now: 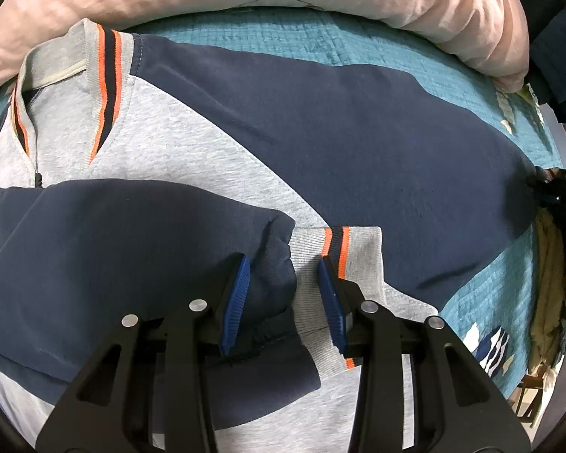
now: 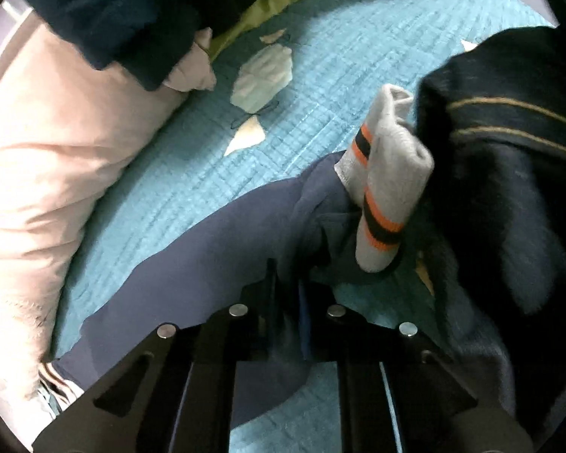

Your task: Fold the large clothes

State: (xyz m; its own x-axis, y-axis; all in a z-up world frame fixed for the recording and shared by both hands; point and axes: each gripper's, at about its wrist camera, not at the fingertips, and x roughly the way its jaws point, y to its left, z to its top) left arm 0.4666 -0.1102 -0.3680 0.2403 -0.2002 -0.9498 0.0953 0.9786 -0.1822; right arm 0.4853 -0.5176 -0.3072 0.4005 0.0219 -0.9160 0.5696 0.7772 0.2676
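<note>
Grey-and-navy sweatshirt with orange-striped ribbing (image 1: 215, 139) spread flat on teal quilted bed cover (image 1: 358, 41); left gripper (image 1: 286, 298) jaws pinching the folded-in sleeve cuff, pinning it; right gripper (image 2: 286, 294) jaws clamped on other navy sleeve (image 2: 207, 264), probably ready for folding across.

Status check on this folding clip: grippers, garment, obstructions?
Left gripper clamped on folded navy sleeve's end. Right gripper shut on other navy sleeve. Grey-navy sweatshirt flat on teal quilt. Dark garment pile crowds right cuff.

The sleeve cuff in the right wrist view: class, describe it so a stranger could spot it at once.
Start at the teal quilted bedspread. A navy sleeve runs across it from the right tongs, shut on it. At its end is the grey ribbed cuff, the only piece with orange-and-navy stripes.
</note>
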